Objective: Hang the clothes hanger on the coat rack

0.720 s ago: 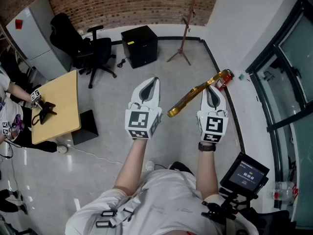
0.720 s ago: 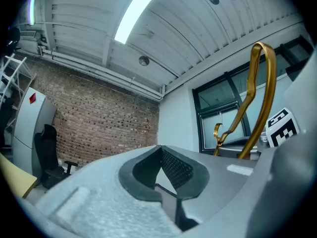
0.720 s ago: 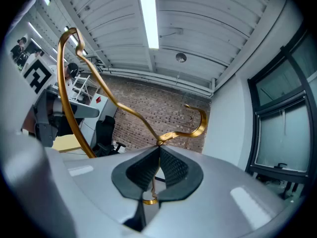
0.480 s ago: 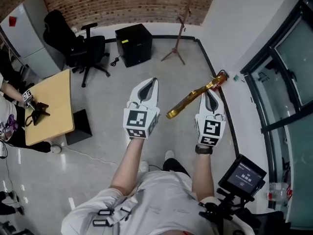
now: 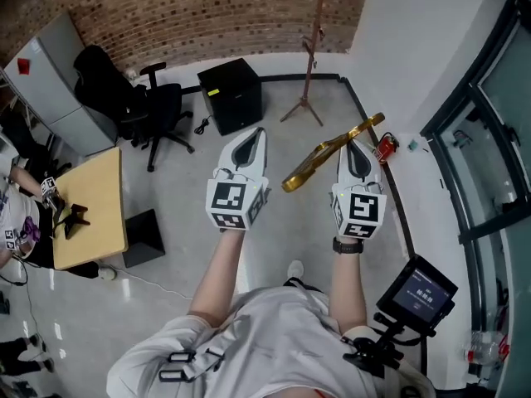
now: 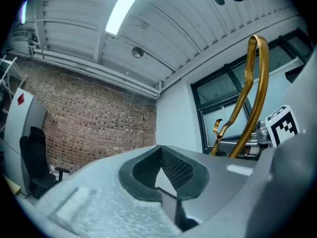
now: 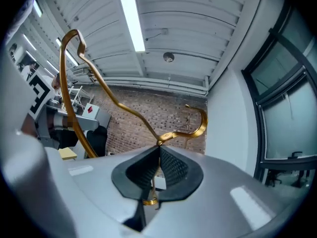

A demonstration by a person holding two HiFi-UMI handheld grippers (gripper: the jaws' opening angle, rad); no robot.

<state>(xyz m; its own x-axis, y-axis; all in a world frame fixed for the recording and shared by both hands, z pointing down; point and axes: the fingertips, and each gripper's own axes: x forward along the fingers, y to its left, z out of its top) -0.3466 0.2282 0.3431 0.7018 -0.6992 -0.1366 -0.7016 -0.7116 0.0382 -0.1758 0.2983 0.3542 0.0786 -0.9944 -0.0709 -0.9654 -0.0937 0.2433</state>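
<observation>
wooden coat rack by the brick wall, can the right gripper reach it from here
Probably not yet. The right gripper is shut on the gold metal hanger, but the wooden coat rack stands well ahead across open floor; nothing blocks the way.

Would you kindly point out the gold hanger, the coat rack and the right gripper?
gold hanger (image 5: 309, 167): head view, its curved arm.
coat rack (image 5: 315, 23): head view, its pole.
right gripper (image 5: 353, 148): head view, between its fingertips.

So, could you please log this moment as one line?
right gripper: shut on gold metal clothes hanger | left gripper: shut, empty | wooden coat rack: ahead, unreached
</observation>
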